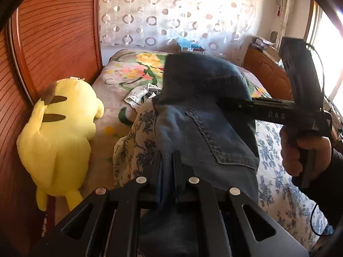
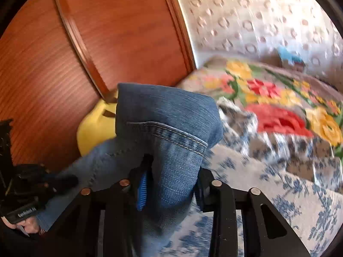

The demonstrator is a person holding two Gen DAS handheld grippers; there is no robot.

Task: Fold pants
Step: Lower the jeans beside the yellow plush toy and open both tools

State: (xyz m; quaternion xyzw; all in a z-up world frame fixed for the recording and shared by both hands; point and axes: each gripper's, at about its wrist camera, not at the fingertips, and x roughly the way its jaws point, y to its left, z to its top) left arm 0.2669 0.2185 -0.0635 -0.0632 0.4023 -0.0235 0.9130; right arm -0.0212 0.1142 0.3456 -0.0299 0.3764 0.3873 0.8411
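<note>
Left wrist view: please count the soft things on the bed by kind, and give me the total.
Blue jeans: 1
Yellow plush toy: 1
Blue-flowered cloth: 1
Small white patterned cloth: 1
Total: 4

daylight floods in from a window (image 1: 328, 49) at the right of the left wrist view, blown out to white glare, and backlights the curtain (image 1: 171, 15). the jeans (image 1: 193, 111) sit in shade, their near folds dim. the right wrist view is smeared by motion blur, worst across the bedspread (image 2: 278, 111). both fisheye views bend straight lines and end in black corners.
</note>
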